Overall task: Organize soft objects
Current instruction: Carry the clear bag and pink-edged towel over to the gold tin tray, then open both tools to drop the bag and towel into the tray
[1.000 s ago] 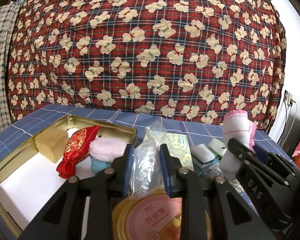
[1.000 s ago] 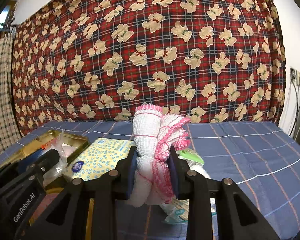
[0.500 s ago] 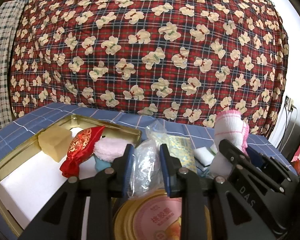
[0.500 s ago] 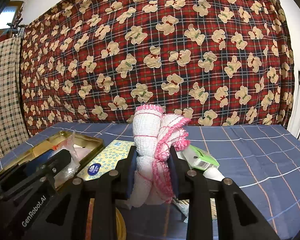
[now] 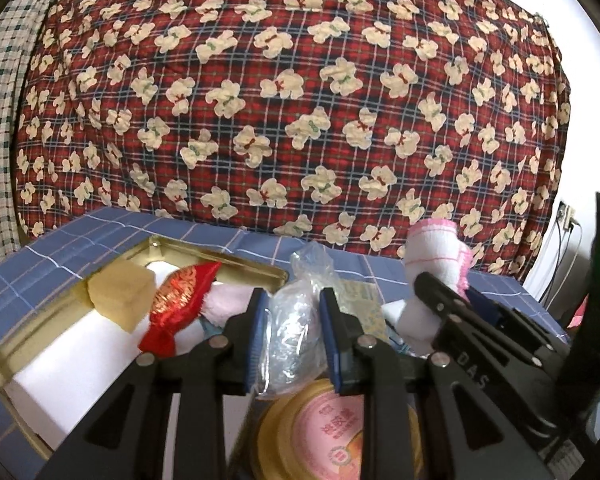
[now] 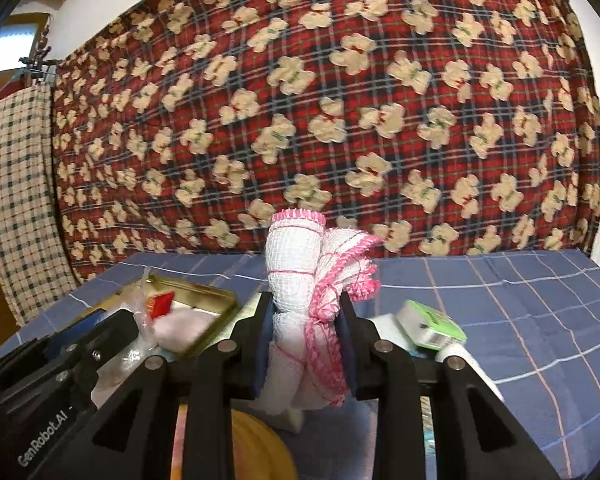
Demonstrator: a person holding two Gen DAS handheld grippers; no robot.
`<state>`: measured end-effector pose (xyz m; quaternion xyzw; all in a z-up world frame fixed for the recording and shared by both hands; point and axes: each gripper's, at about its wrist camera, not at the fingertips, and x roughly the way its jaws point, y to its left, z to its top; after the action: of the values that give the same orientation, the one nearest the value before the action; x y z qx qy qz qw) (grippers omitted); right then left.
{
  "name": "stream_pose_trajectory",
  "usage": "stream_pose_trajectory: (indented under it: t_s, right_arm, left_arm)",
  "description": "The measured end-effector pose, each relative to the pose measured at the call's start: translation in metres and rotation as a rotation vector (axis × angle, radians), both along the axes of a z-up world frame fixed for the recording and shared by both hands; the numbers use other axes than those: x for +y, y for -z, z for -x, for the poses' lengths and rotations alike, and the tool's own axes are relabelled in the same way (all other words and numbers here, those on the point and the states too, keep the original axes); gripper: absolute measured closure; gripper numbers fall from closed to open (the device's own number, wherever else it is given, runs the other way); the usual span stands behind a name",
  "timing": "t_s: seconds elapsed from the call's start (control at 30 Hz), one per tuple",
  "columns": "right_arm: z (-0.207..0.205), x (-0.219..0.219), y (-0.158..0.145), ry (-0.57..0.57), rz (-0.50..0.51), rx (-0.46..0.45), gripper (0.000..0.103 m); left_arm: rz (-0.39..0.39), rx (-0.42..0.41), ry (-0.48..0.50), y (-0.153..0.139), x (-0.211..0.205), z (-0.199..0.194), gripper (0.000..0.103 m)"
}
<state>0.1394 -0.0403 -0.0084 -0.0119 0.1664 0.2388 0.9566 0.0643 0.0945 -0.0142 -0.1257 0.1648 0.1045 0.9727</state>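
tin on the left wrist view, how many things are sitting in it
3 that show: a yellow sponge at the back left, a red pouch beside it, and a pink cloth partly behind the left gripper, which may hide more.

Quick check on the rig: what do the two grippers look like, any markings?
Both are matte black plastic with silver pivot screws and blue pads inside the fingers. The left gripper carries white "GenRobot.AI" lettering on its side; the right gripper shows "DAS". No sleeves or cables visible.

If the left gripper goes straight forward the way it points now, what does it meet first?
Probably the far rim of the gold tin, just ahead of the left gripper and its clear plastic bag; depth is uncertain.
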Motion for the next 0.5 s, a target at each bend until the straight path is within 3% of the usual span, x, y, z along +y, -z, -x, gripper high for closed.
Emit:
stream_pose_trajectory:
  t_s: [0.27,0.5]
  right_arm:
    - [0.016,0.044,-0.012,-0.134,0.012,0.03,0.071]
    - [0.034,0.096,-0.01,-0.267,0.048,0.08,0.071]
  left_arm:
    - [0.007,-0.01,-0.056,-0.02,0.043,0.021,0.078]
    - [0.041,0.037,-0.15,-0.012,0.098,0.035,0.078]
